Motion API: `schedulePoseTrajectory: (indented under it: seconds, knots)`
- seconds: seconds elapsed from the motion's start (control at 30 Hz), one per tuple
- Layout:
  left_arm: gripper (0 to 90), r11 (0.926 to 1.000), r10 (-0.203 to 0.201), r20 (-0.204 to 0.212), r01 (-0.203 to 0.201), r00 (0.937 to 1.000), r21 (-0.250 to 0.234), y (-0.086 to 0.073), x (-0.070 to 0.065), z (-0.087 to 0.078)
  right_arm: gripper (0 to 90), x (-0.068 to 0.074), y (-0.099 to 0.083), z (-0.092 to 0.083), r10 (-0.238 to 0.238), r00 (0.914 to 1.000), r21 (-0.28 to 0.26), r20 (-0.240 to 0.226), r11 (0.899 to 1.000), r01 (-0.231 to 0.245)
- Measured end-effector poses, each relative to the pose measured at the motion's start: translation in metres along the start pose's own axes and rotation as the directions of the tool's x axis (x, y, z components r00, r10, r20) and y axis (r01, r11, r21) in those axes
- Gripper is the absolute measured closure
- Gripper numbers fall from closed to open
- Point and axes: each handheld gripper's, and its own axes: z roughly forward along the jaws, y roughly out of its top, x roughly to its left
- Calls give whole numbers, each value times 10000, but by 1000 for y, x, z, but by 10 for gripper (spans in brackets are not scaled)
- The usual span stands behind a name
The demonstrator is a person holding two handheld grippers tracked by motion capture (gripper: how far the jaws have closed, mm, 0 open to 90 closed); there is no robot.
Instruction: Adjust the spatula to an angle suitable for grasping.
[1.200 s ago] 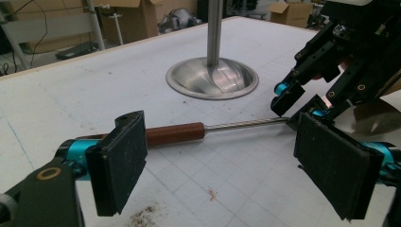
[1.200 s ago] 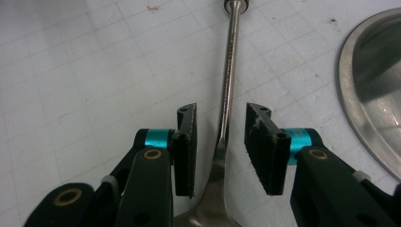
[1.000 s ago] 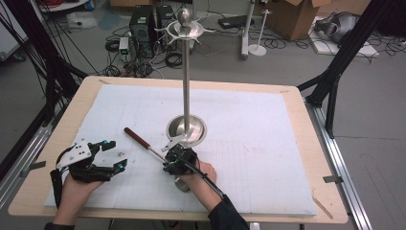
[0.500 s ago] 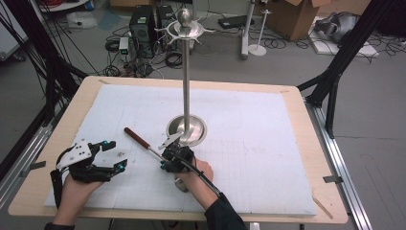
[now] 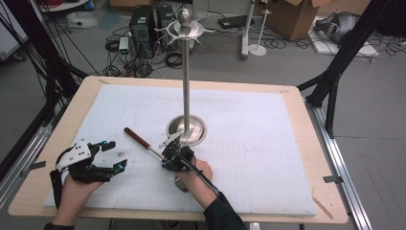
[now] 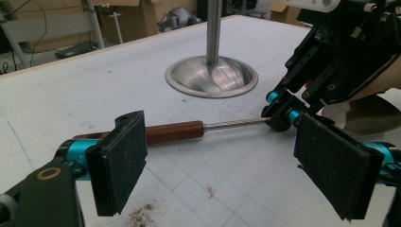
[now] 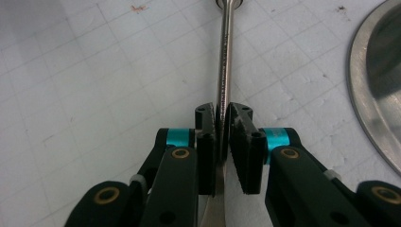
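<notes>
A utensil with a brown wooden handle (image 5: pixel 136 138) and a thin metal shaft (image 7: pixel 226 56) lies on the white mat, pointing to the far left. My right gripper (image 5: pixel 167 155) is shut on the shaft (image 6: pixel 236 124), its pads (image 7: pixel 239 127) pinching it from both sides. The metal widens below the jaws in the right gripper view. My left gripper (image 5: pixel 112 154) stands open at the front left, with nothing between its fingers (image 6: pixel 120 161). The handle (image 6: pixel 172 132) lies just beyond its jaws.
A tall steel stand (image 5: pixel 186 72) with a round dished base (image 5: pixel 187 130) rises mid-table, just behind the right gripper; its rim (image 7: pixel 373 94) is close on the right. The mat (image 5: pixel 258 143) covers a wooden table. Cables and boxes lie on the floor beyond.
</notes>
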Motion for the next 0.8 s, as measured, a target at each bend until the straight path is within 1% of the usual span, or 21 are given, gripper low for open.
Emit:
schedulePoseTrajectory:
  seconds: [0.1, 0.13, 0.17, 0.2, 0.3, 0.4, 0.43, 0.53, 0.63, 0.73, 0.8]
  knots:
    - [185, 10000, 4, -19, -4, 10000, -12, 0, 0, 1, 838, 1, 0, 0, -47, 9999, -90, 130, 9999, 48]
    - [185, 10000, 20, -12, -20, 10000, 1, 0, 0, 0, 839, 2, 0, 0, -267, 9995, -53, 188, 9996, 268]
    - [185, 10000, 28, -28, -28, 10000, -6, 0, 0, 0, 839, 3, 0, 0, -218, 9995, -48, 236, 9997, 219]
    - [185, 10000, 59, -28, -59, 10000, -12, 0, 0, 0, 840, 3, 0, 0, -359, 9990, -42, 266, 9993, 360]
    - [185, 9999, 88, -36, -88, 10000, -146, 1, 0, -2, 840, 4, 0, -1, -394, 9980, -163, 504, 9991, 403]
    - [185, 9994, 75, -30, -76, 10000, -328, 3, 1, -5, 840, 2, -2, -6, -281, 9986, -409, 458, 9987, 299]
    - [185, 9994, 66, -30, -67, 10000, -352, 3, 1, -5, 840, 1, -2, -8, -215, 9990, -553, 400, 9982, 237]
    - [185, 9992, 35, -33, -37, 10000, -401, 3, 3, -8, 840, 1, -3, -14, -109, 9996, -749, 277, 9971, 129]
    - [185, 9986, 49, -119, -55, 9999, -529, 3, 4, -11, 840, -2, -5, -20, -120, 9997, -1017, 191, 9947, 139]
    - [185, 9982, 77, -149, -86, 9999, -597, 3, 3, -14, 841, -3, -8, -23, -21, 9999, -1279, 158, 9918, 41]
    - [185, 9984, 87, -174, -96, 9998, -551, 3, 3, -16, 841, -4, -9, -25, 4, 9999, -1427, 105, 9898, 11]
